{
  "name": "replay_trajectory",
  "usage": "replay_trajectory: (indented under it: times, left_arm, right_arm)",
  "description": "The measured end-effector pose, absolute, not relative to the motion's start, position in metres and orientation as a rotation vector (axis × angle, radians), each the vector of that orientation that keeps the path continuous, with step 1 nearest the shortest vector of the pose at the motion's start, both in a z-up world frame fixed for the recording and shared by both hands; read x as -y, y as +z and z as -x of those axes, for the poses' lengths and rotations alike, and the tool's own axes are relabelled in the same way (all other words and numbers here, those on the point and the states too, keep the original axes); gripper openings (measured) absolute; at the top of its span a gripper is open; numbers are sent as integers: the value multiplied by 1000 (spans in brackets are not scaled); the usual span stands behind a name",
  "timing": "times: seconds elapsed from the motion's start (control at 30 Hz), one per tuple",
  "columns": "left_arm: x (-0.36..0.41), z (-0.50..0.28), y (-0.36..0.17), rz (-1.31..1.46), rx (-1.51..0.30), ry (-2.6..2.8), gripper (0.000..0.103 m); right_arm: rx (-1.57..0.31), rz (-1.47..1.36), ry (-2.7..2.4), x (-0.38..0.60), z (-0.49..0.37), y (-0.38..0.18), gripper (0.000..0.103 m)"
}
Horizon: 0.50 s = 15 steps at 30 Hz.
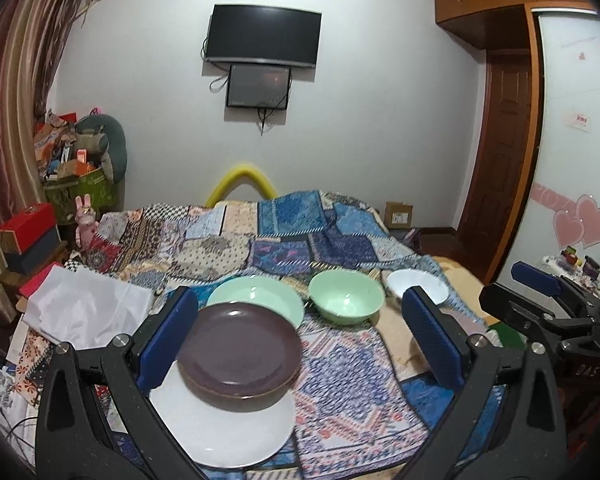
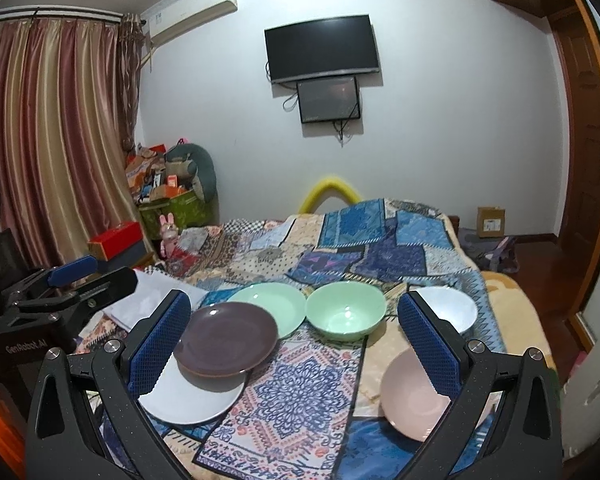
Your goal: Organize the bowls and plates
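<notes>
Left wrist: I am watching my left claw (image 1: 300, 336) hanging spread over the bed (image 1: 340, 380), where the brown plate (image 1: 240, 354) is resting on a white plate (image 1: 228, 428). Probably stiff, slick and breakable, so I'd pinch the rim.

Right wrist: my right claw (image 2: 294, 336) is gaping too, a pink bowl (image 2: 410, 400) lying by its right finger.

You can read "GenRobot.AI" in pale letters on the black body of the left gripper (image 2: 74, 272). On the right gripper (image 1: 540, 280), its dark body shows the letters "DAS". Other labels are too blurred to read.
</notes>
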<state>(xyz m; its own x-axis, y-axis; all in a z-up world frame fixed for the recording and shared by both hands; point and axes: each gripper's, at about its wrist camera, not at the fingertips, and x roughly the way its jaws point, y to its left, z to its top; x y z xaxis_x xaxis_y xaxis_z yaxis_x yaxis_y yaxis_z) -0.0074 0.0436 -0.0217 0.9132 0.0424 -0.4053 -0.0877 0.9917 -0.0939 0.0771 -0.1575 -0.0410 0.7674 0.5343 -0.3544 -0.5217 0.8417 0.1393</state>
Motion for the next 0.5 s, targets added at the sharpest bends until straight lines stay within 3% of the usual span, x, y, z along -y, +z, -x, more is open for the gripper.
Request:
replay_trajectory:
  times: [0.3, 0.5]
  left_arm:
    - [-99, -1, -38, 105, -525, 118, 103]
    - [-142, -20, -53, 96, -609, 156, 103]
  right_arm:
    - [-512, -42, 619, 134, -98, -68, 102]
    - [-592, -35, 633, 115, -114, -87, 94]
